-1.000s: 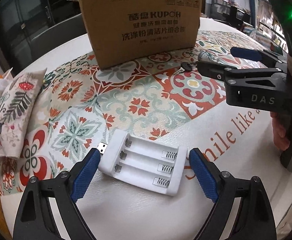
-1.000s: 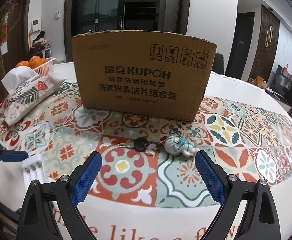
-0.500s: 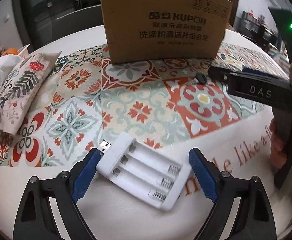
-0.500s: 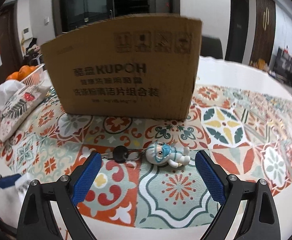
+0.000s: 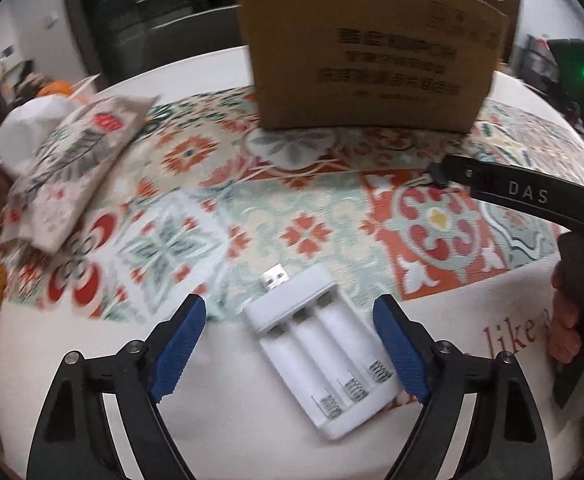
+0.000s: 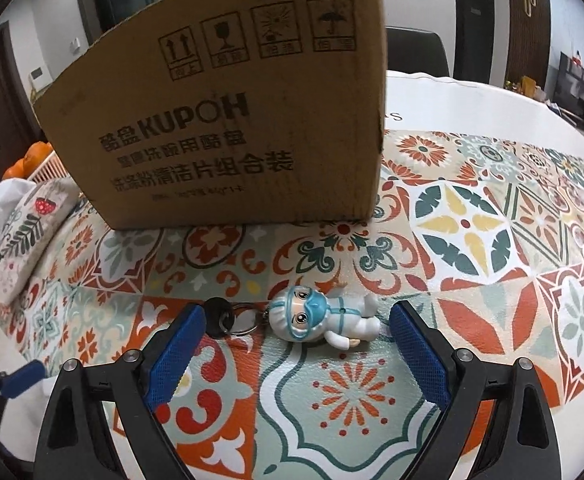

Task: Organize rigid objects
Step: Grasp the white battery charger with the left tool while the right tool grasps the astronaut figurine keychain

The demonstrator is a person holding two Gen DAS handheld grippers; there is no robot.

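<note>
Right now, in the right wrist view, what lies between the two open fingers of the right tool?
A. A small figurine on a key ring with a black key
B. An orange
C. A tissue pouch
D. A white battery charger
A: the figurine keychain lies on the patterned tablecloth between the blue pads of the open right tool, in front of the cardboard box.

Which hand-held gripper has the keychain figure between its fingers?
The right hand-held gripper: its open blue pads flank the masked figure keychain. The left hand-held gripper, also open, straddles the white battery charger instead.
</note>
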